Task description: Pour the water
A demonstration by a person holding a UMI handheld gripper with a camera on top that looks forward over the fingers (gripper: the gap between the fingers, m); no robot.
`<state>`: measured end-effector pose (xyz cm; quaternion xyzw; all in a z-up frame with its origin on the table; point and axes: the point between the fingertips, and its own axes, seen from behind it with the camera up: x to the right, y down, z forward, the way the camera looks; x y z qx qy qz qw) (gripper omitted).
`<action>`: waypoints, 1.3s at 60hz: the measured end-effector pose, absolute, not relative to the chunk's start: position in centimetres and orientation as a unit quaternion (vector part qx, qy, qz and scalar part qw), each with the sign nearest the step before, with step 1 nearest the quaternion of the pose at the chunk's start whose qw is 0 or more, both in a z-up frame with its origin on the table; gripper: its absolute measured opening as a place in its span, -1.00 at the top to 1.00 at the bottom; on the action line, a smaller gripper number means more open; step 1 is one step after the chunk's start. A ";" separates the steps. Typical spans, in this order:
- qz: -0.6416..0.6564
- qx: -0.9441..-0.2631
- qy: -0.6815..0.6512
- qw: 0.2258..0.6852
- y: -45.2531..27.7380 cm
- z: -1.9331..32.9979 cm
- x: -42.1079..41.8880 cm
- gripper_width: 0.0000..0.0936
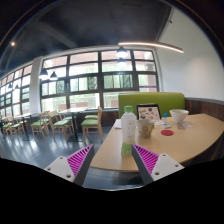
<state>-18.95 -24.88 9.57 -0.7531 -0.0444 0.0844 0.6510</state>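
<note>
A round-edged wooden table (185, 140) is seen ahead of the gripper (112, 162), its near rim curving from about six o'clock round toward three o'clock of the fingers. The two fingers are held wide apart, with nothing gripped between them; their magenta ridged pads (80, 158) are shown on the inner faces. Open floor, dark and glossy, is seen at nine and ten o'clock of the gripper, leading to rows of chairs (62, 124) with green seats under large windows (85, 78).

A clear plastic bottle (128, 130) is stood upright on the table near its edge, at twelve o'clock just beyond the fingertips and slightly toward the right finger. Its long axis is vertical, with the cap end pointed up; a pale label is wrapped around its body. It is not touched by either finger.

Beyond the bottle, at about one o'clock, a small cup (147, 128) is set, and further on at two o'clock a white bowl-like vessel (179, 116) on a stem is stood. A small red item (168, 131) lies on the tabletop between them; what it is cannot be told. A green upholstered bench (150, 100) is placed behind the table, against a wood-panelled wall. The tabletop looks smooth and light brown.
</note>
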 end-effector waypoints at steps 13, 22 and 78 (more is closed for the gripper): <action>0.042 -0.745 -0.035 0.665 -17.1 9.3 -14.6 -0.75; 0.040 -0.746 -0.041 0.664 -11.0 8.1 -14.4 -0.75; 0.217 -0.718 0.069 0.658 3.9 12.3 -20.3 0.36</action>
